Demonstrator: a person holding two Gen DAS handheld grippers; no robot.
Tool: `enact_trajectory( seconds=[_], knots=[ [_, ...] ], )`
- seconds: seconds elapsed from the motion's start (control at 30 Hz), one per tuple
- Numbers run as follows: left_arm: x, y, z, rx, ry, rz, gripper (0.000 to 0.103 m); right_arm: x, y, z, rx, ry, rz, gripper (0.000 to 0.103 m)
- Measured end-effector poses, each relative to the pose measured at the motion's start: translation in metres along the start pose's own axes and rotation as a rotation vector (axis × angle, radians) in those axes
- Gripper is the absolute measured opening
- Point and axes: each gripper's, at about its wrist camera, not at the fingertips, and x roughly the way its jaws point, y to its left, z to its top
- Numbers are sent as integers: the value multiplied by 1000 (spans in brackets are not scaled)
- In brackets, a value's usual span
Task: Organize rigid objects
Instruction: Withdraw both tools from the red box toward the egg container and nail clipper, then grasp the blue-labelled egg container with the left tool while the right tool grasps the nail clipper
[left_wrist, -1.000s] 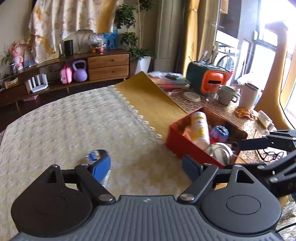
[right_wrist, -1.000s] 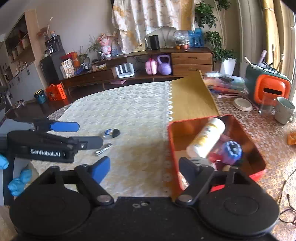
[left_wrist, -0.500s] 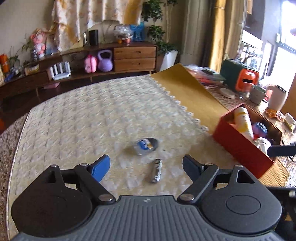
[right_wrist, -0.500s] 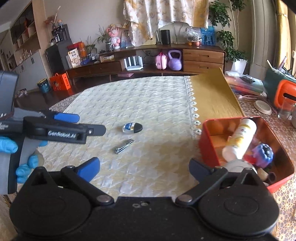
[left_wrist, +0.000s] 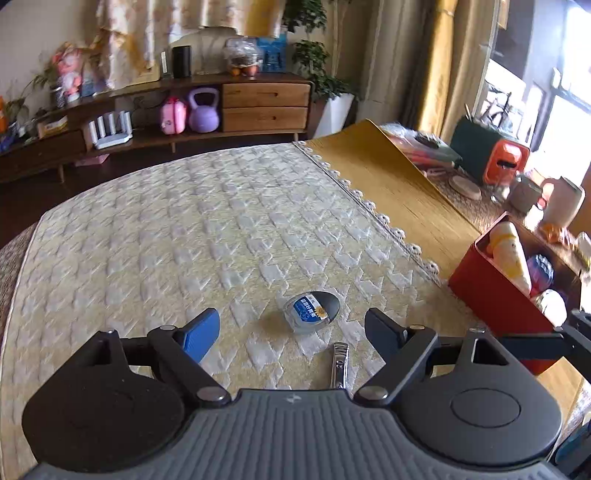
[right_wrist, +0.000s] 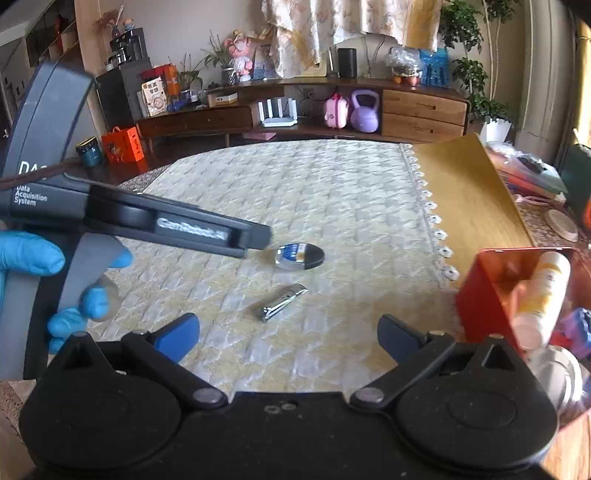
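**Two small items left on the cloth, both claws released**

The left gripper (left_wrist: 291, 325) hangs low over the quilted cloth (left_wrist: 147, 240) with its jaws spread wide and nothing between them. The floss case (left_wrist: 311, 307), a small oval box with a blue label, lies just ahead of the gap, and the nail clipper (left_wrist: 340, 363) lies flat just beside it, nearer the camera. The jaws sit either side of the case, which suggests it is the next pick.

The right gripper (right_wrist: 288, 332) is likewise released and empty, held back near the red box (right_wrist: 487, 291). From there the clipper (right_wrist: 282, 302) lies ahead of its jaws, the case (right_wrist: 300, 255) a little beyond.

The box stands at the cloth's edge, on the right, already holding a white bottle (right_wrist: 543, 291) and other items, so it looks like the collecting place. The case and clipper appear to be the last loose things on the cloth.
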Motion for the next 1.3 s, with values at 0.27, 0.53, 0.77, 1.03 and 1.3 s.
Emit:
enact_trajectory(
  seconds=[0.27,0.53,0.77,1.03,1.3],
  knots=[
    [37,0,-2,63,18,-30,86,41,15,4,-72,20,4,95],
    [78,3,-5,62,54,-51,86,73,15,7,-69,47,25,90],
    [92,5,-8,63,43,-51,86,90,16,5,-63,59,26,83],
    [99,1,-9,117,-1,-31,74,92,18,1,-58,54,45,70],
    [97,2,-7,117,-19,-31,40,88,19,-2,-79,45,38,42]
  ],
)
